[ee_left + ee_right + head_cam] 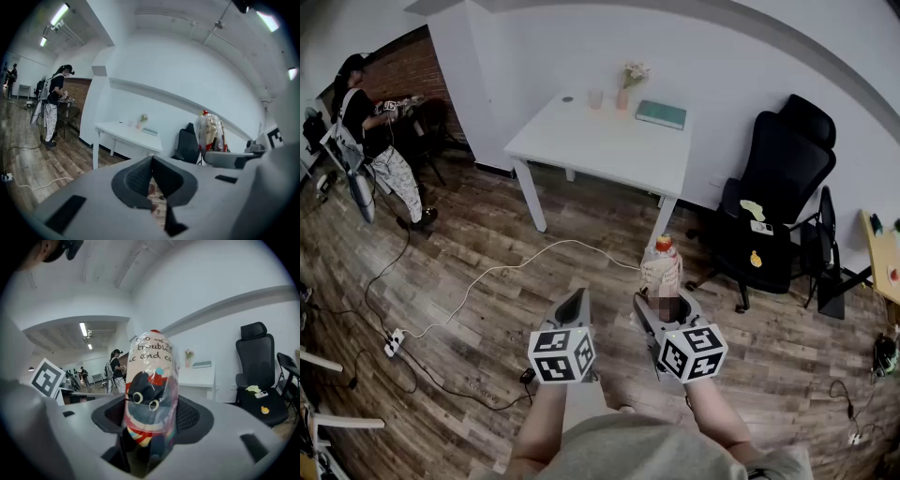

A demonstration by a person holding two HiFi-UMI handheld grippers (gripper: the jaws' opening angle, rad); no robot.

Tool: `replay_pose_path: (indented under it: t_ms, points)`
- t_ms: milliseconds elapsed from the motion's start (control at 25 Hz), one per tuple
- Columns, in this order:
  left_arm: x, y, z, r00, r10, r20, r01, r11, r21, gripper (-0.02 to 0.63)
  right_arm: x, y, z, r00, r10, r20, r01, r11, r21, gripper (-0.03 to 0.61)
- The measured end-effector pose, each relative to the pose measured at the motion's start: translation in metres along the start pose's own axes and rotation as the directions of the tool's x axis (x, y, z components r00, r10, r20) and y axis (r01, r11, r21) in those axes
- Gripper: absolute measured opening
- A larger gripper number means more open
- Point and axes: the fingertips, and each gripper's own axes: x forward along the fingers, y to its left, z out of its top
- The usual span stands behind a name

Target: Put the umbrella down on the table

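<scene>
**Umbrella (662, 265) upright in my right gripper (667, 305)**

Folded in a clear printed sleeve, it stands near upright at lower centre of frame, red cap on top. My right jaws clamp its lower part. The white table (609, 150), upper centre and well apart, carries a vase (622, 97) holding flowers. My left gripper (577, 305), just beside, has its jaws together and empty. Both point slightly downward.

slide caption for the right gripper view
Folded umbrella held in the right claw, white table and black chair beyond.

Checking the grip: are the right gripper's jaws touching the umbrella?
Touching. The right gripper view shows the right gripper with both jaws pressing the folded umbrella, no gap.
</scene>
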Motion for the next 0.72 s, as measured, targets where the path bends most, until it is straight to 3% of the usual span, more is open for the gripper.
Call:
replay_pose_path:
  t_ms: [160, 280, 720]
  points:
    - [-0.060, -0.057, -0.022, 1.000, 0.011, -0.006, -0.010, 0.999, 0.049, 0.008, -0.081, -0.003, -0.017, 1.000, -0.015, -0.010, 0.016, 1.000, 0.019, 0.268]
    - [-0.090, -0.072, -0.033, 1.000, 0.025, 0.001, -0.025, 0.997, 0.075, 0.008, -0.116, 0.004, -0.023, 1.000, -0.015, 0.011, 0.015, 1.000, 0.022, 0.268]
    - [-0.123, -0.106, -0.036, 0.999, 0.002, 0.042, -0.006, 0.995, 0.103, 0.008, -0.156, 0.019, -0.021, 0.999, 0.000, 0.046, 0.000, 1.000, -0.009, 0.268]
